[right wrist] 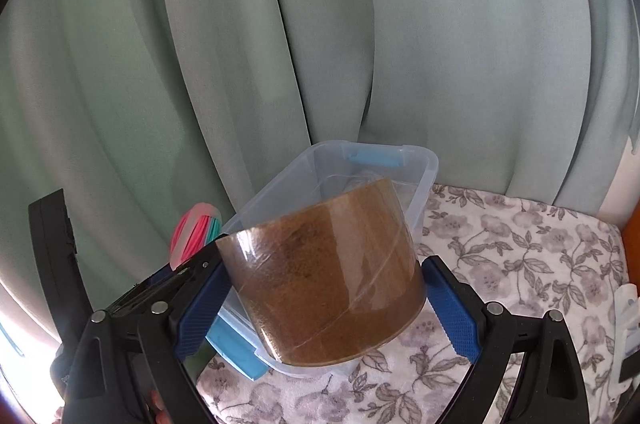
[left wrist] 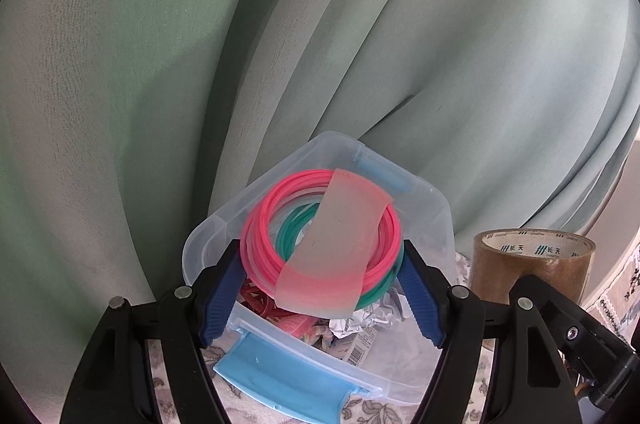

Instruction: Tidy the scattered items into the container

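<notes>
My left gripper (left wrist: 322, 276) is shut on a bundle of pink and green plastic rings (left wrist: 320, 244) with a translucent band around it, held just above the clear plastic container (left wrist: 436, 216). The bundle also shows in the right wrist view (right wrist: 194, 234). My right gripper (right wrist: 324, 294) is shut on a brown tape roll (right wrist: 324, 276), held above the container (right wrist: 424, 180) near its right side. The roll also shows in the left wrist view (left wrist: 528, 264). The container holds red bands (left wrist: 258, 298), crumpled foil (left wrist: 370, 318) and other small items.
The container has blue latches (left wrist: 288, 374) and sits on a floral cloth (right wrist: 520, 248). Green curtains (left wrist: 160, 64) hang close behind. A white object (right wrist: 626, 308) lies at the cloth's right edge.
</notes>
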Action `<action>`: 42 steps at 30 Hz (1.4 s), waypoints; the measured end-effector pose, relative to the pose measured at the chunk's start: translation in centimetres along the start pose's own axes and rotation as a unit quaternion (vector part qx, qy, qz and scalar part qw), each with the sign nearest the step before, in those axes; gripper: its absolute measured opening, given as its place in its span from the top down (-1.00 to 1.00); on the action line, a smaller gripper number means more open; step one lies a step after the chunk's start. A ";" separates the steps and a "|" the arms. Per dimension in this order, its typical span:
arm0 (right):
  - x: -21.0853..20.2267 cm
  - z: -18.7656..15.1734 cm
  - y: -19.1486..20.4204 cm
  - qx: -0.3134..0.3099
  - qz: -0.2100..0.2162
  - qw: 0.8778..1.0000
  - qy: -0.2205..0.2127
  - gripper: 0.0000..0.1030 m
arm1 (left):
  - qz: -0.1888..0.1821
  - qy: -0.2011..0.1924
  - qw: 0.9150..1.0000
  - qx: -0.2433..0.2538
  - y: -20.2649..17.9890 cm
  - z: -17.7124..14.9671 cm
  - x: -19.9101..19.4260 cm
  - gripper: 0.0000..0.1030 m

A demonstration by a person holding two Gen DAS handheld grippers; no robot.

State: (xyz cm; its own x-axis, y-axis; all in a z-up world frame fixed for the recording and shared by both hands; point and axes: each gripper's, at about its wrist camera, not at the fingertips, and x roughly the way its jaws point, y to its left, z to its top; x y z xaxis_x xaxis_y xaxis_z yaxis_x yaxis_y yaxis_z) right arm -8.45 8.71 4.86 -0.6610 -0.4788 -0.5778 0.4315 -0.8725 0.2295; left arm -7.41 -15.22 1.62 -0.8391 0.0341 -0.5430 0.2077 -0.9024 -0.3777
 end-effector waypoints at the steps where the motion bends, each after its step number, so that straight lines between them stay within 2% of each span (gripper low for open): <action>1: 0.2 0.0 0.1 -0.001 0.001 1.000 0.003 -0.87 | 0.001 0.002 1.000 -0.001 0.1 0.0 0.1 -0.48; 7: 1.7 0.0 0.2 -0.003 0.005 1.000 0.016 -0.86 | 0.006 0.006 1.000 -0.006 1.5 -0.2 0.5 -0.48; 17: 3.1 0.4 0.8 -0.006 0.010 0.999 0.033 -0.82 | 0.008 0.017 1.000 -0.009 1.6 -0.1 2.3 -0.48; 20: 3.5 0.6 1.0 -0.010 0.010 0.999 0.035 -0.81 | 0.009 0.019 1.000 -0.011 1.7 -0.1 1.5 -0.48; 32: 2.9 3.0 1.1 -0.008 0.024 1.000 -0.001 -0.77 | 0.004 0.034 0.999 -0.021 1.4 -0.1 3.0 -0.48; 42: 2.7 2.3 0.5 -0.001 0.019 1.000 0.008 -0.77 | -0.008 0.034 0.999 -0.016 0.8 -0.1 2.5 -0.49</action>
State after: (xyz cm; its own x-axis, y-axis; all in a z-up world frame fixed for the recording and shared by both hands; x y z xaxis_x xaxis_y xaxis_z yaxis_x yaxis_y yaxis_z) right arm -11.43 6.73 5.18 -0.6343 -0.5101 -0.5809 0.4568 -0.8535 0.2506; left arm -9.34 -15.85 -0.11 -0.8061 0.0780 -0.5866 0.2125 -0.8870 -0.4099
